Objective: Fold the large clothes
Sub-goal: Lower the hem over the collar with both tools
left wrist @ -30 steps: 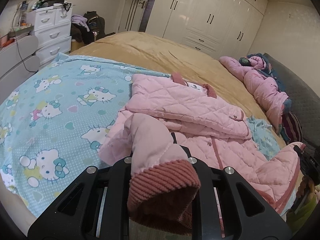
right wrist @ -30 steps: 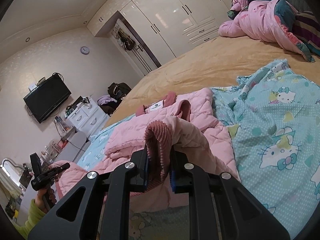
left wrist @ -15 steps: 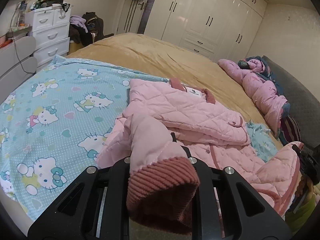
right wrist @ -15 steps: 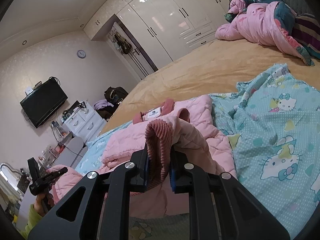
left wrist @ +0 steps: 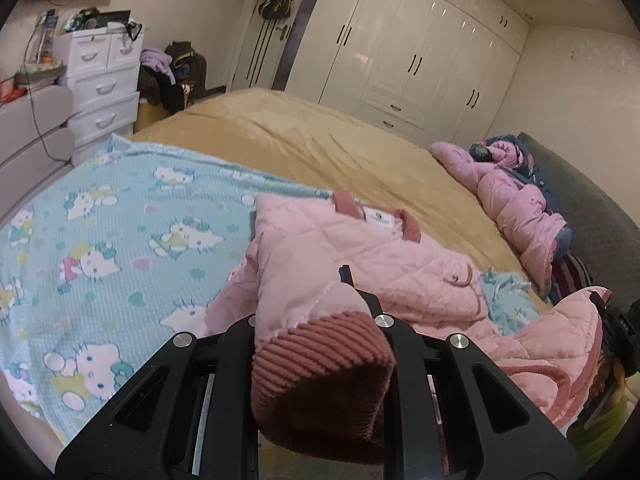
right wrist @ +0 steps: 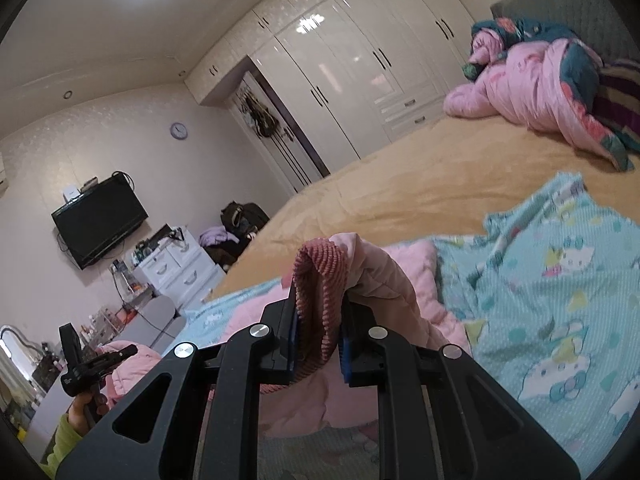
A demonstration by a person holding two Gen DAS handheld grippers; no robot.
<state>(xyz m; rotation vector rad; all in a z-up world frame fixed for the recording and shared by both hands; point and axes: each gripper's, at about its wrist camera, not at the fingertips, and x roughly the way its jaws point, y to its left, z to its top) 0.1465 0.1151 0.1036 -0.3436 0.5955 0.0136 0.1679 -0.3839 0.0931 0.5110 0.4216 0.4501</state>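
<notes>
A pink quilted jacket [left wrist: 360, 256] with dark pink ribbed collar and cuffs lies on a blue Hello Kitty blanket [left wrist: 100, 232] on the bed. My left gripper [left wrist: 320, 320] is shut on one sleeve's ribbed cuff [left wrist: 320, 364], held up so that the cuff hides the fingertips. My right gripper [right wrist: 318, 320] is shut on the other sleeve's ribbed cuff [right wrist: 318, 280], lifted above the blanket [right wrist: 560, 300]. Each gripper shows small in the other's view, the right [left wrist: 612, 328] and the left [right wrist: 92, 364], with pink sleeve cloth.
A tan bedspread [left wrist: 320, 148] covers the bed beyond the blanket. A heap of pink and dark bedding [left wrist: 516, 200] lies by the grey headboard [left wrist: 592, 216]. White drawers [left wrist: 100, 84], a wall TV [right wrist: 100, 224] and white wardrobes [left wrist: 420, 60] line the walls.
Both grippers have risen and pulled back with the cuffs still held. The jacket sits farther off and the sleeves are drawn up higher.
</notes>
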